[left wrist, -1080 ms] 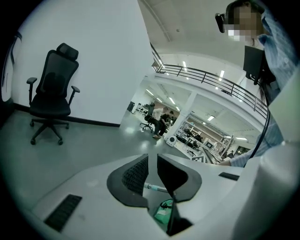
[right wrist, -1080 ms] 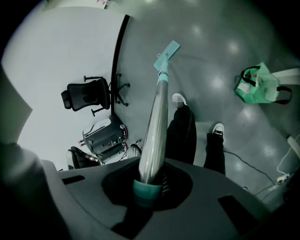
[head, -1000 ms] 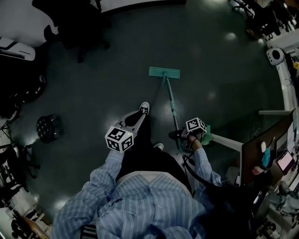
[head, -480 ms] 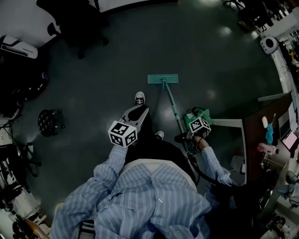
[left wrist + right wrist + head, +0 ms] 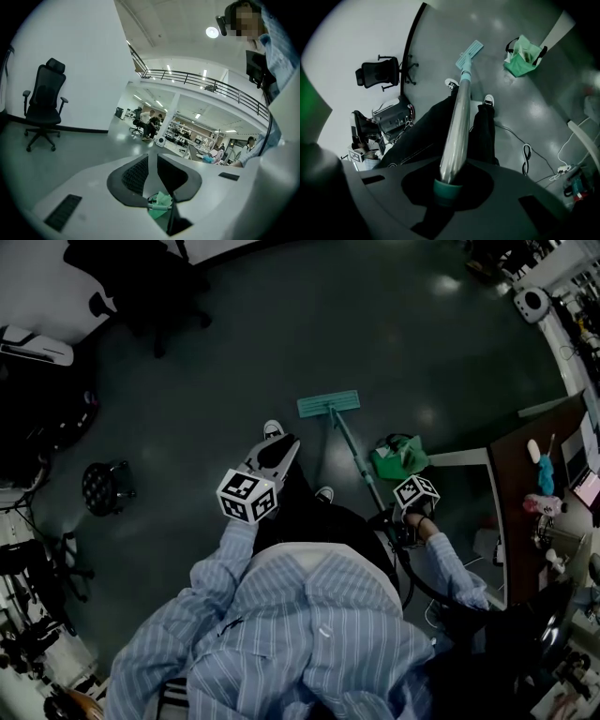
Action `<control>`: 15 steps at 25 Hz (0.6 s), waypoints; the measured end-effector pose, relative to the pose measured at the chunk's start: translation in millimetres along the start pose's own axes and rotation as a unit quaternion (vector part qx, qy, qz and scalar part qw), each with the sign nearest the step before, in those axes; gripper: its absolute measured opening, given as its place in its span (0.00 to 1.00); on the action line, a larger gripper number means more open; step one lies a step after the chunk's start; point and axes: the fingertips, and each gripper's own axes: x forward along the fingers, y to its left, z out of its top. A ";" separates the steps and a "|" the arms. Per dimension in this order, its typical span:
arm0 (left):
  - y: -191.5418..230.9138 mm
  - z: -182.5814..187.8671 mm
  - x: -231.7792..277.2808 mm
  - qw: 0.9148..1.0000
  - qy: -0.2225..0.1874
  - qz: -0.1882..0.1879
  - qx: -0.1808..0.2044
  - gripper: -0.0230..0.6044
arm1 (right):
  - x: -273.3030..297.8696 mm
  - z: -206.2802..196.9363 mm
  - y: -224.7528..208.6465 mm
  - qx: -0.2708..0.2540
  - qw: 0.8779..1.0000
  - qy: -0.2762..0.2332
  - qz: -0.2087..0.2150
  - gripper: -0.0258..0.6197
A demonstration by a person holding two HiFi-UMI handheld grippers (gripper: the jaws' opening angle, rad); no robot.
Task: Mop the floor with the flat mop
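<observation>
The flat mop's teal head (image 5: 328, 405) lies on the dark floor ahead of the person's feet. Its metal handle (image 5: 361, 463) slants back to my right gripper (image 5: 394, 526), which is shut on the handle's teal end. In the right gripper view the handle (image 5: 457, 126) runs from my right gripper (image 5: 449, 183) past the dark trouser legs to the mop head (image 5: 468, 49). My left gripper (image 5: 284, 448) is held over the left leg, away from the mop. In the left gripper view my left gripper (image 5: 152, 159) points level across the room, pads nearly together with nothing between them.
A green bag (image 5: 398, 456) sits on the floor right of the handle, beside a desk (image 5: 553, 474). Black office chair (image 5: 141, 277) stands at the far wall, a black stool (image 5: 108, 486) at left. A cable (image 5: 526, 154) lies on the floor near the right shoe (image 5: 324, 494).
The person has stepped back, drawing the mop along the floor. The right gripper has moved back off the green bag, which now shows in full. The left gripper stays raised and empty.
</observation>
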 end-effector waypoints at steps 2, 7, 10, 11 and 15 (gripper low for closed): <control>-3.7 -1.0 1.3 1.000 0.002 -0.005 0.004 0.13 | 1.9 -6.0 -0.6 0.000 1.000 0.001 0.006 0.09; -11.5 -3.5 7.2 1.000 0.007 -0.020 0.009 0.13 | 6.0 -4.8 7.4 0.017 0.999 -0.012 0.048 0.09; -18.1 -3.6 11.4 0.999 0.010 -0.028 0.015 0.13 | 8.0 -4.0 8.3 0.017 0.998 -0.014 0.056 0.09; -21.2 -3.2 12.9 0.999 0.011 -0.031 0.017 0.13 | 8.0 -4.2 8.0 0.015 0.998 -0.014 0.055 0.09; -26.2 -2.8 13.9 0.999 0.017 -0.040 0.030 0.13 | 7.6 -4.2 20.0 0.011 0.998 -0.018 0.066 0.09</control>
